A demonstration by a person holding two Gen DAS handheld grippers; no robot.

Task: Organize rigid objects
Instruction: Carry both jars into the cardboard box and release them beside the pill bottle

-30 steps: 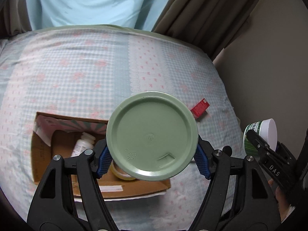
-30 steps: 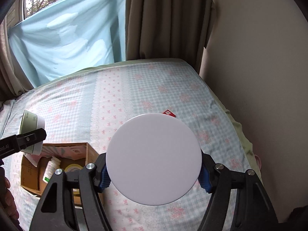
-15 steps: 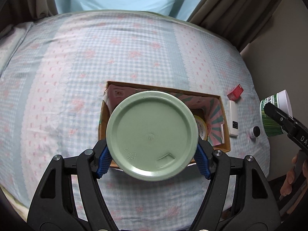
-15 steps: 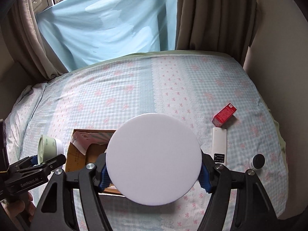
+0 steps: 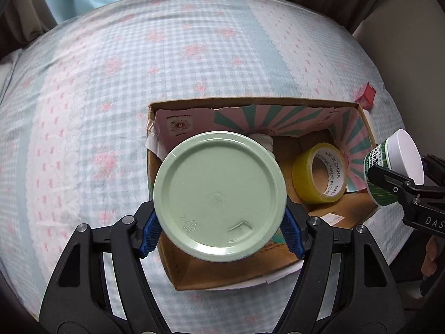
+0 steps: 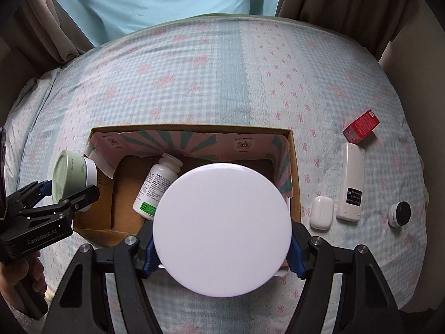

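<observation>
Above the cardboard box (image 6: pixel 294 167), each hand-held gripper grasps a jar, hiding the pill bottle (image 6: pixel 158 183) partly.

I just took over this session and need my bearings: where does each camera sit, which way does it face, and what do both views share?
Left wrist: on the left gripper, facing steeply down past its green-lidded jar into the box on the bed; the right gripper and fingers show at right.
Right wrist: on the right gripper, facing down past its white-lidded jar at the box; the left gripper and a hand show at left.
Shared: box, bed, both jars, red carton.
</observation>
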